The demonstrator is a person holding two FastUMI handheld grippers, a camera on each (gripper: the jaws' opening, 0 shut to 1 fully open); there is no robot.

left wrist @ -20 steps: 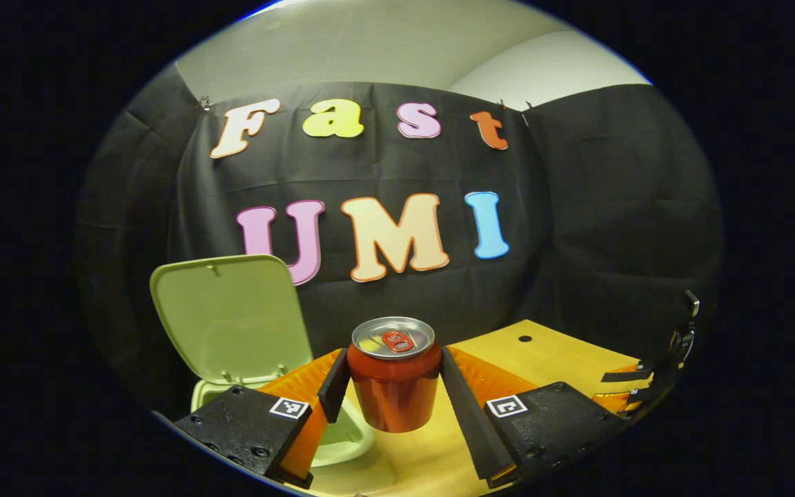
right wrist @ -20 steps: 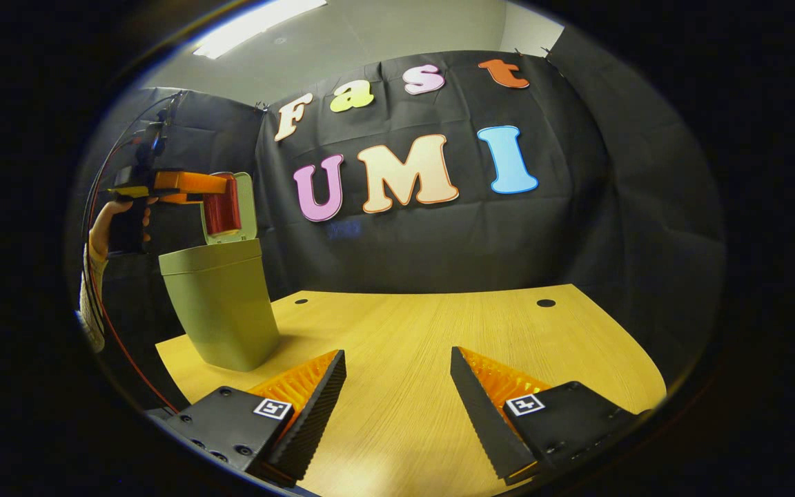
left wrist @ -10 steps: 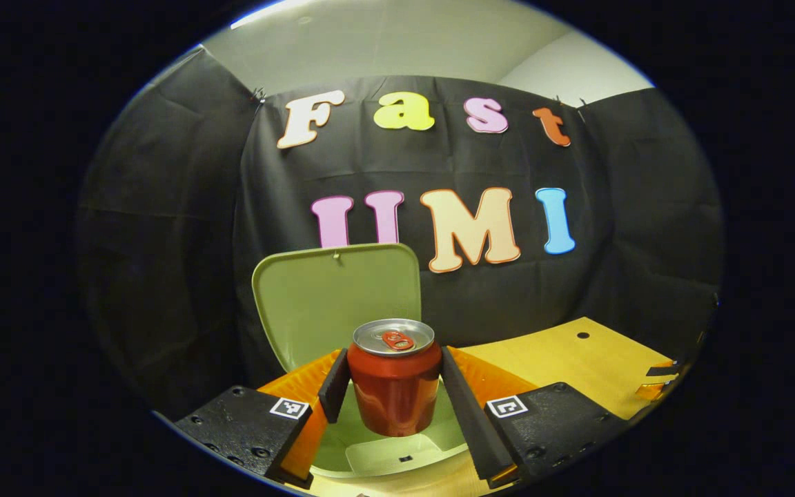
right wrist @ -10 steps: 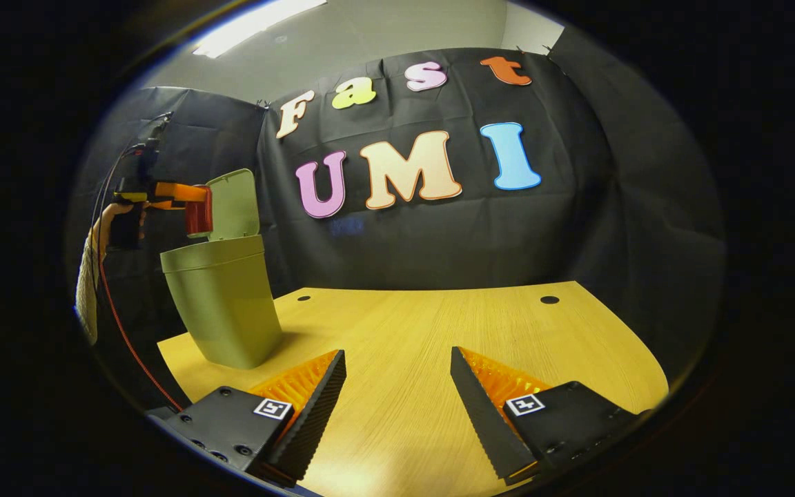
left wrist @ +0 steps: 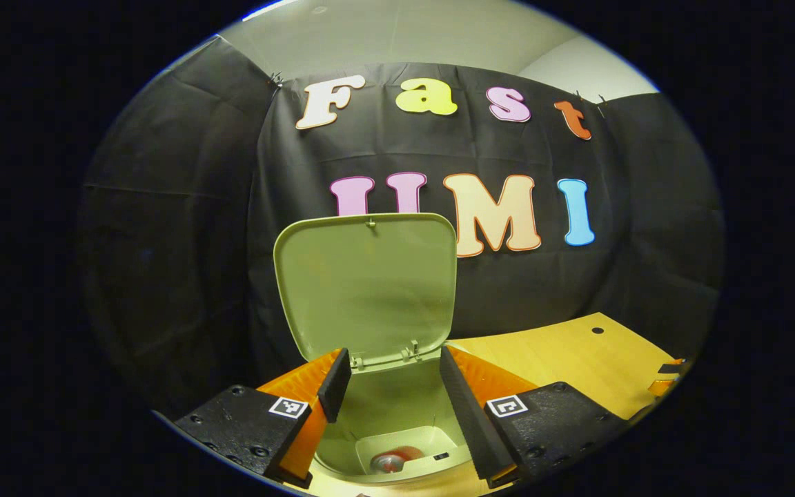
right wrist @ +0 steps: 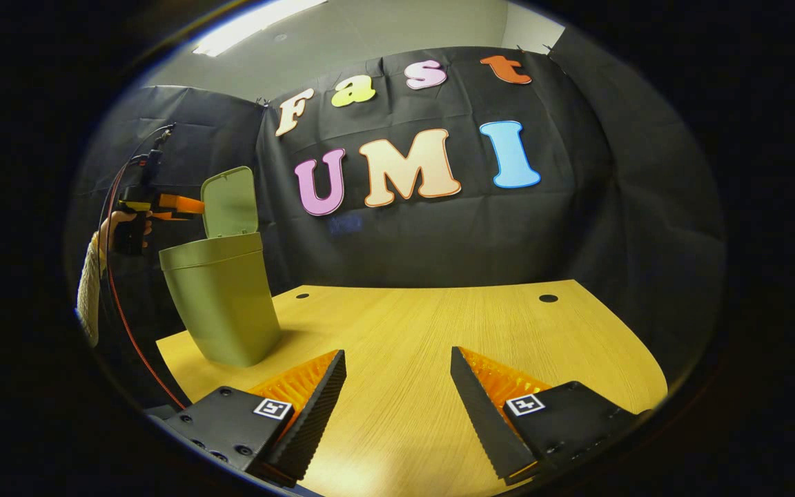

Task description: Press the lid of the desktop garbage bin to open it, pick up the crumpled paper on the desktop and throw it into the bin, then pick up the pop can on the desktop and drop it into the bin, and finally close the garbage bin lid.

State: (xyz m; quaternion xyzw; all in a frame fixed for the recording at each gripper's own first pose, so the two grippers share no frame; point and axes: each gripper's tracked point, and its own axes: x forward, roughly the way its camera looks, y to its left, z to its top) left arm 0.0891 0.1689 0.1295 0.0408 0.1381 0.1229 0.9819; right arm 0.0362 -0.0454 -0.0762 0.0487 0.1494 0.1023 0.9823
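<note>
1. Left gripper view: the left gripper [left wrist: 389,386] is held above the open garbage bin [left wrist: 397,414], its fingers spread moderately with nothing between them.
2. Down inside the bin, at 6 o'clock in that view, the pop can [left wrist: 390,461] is seen lying on the bottom. No crumpled paper can be made out on the desktop [right wrist: 439,331], so it is judged to be in the bin as well, though it is not made out there.
3. Beyond the fingers, at 12 o'clock, the lid [left wrist: 368,286] stands raised on its hinge at the bin's far edge.
4. Right gripper view: the right gripper [right wrist: 397,393] is held low over the desktop, fingers parted wide and empty.
5. Farther off, at 9 o'clock, the bin is seen with its lid upright, and the left gripper is held by a hand [right wrist: 121,228] just beside the rim.
6. The dropping of the can is judged done; closing the lid is the step left.
7. For that, the lid's top edge would have to be reached and pushed forward and down until it latches.
</note>
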